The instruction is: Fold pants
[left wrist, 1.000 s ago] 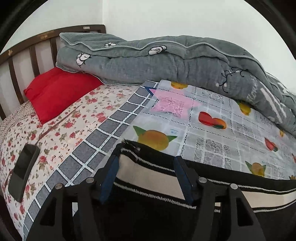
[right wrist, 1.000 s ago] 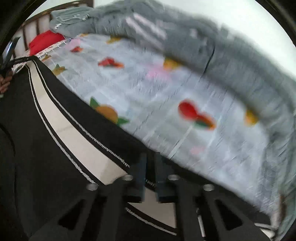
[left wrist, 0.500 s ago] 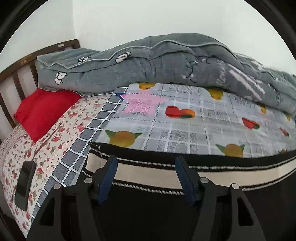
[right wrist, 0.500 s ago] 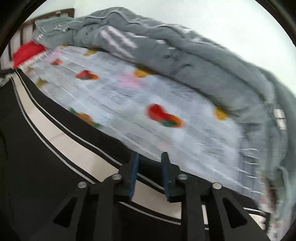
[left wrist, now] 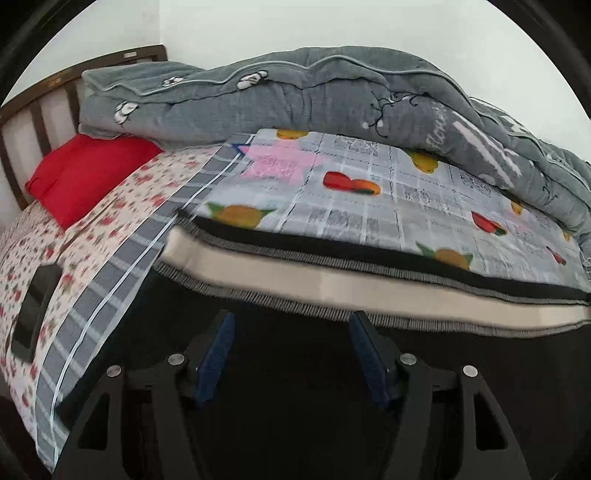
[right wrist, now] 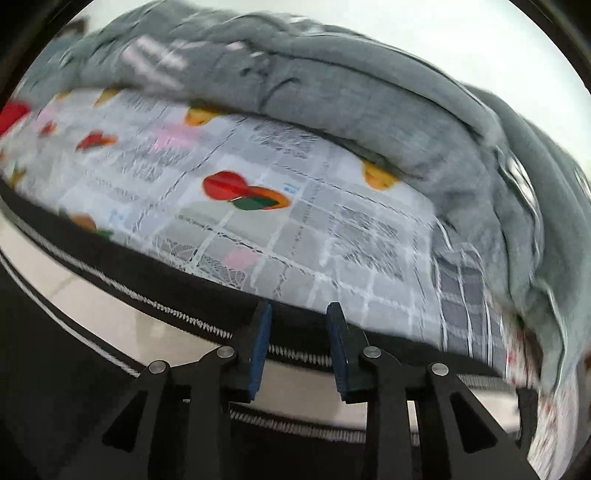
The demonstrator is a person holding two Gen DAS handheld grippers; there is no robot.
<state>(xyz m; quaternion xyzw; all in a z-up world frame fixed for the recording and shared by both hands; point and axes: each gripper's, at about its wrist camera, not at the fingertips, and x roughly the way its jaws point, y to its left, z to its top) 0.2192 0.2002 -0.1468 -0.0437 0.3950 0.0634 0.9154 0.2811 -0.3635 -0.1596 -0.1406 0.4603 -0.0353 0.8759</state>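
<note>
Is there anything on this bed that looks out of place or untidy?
Yes: a dark flat object, maybe a phone, lies loose on the floral sheet near the bed's left side. The grey quilt is bunched up along the wall. The pants lie flat, with nothing odd.

A home bedroom is showing here: a bed with a wooden headboard (left wrist: pixel 33 107), a red pillow (left wrist: pixel 88 173), a grey quilt (left wrist: pixel 295 96) and a fruit-print sheet (left wrist: pixel 388 192) lying against a white wall (left wrist: pixel 332 26).

Right gripper (right wrist: pixel 300 339) has opened, releasing the pants (right wrist: pixel 92 295); left gripper (left wrist: pixel 291 343) has drawn back from the striped edge.
</note>
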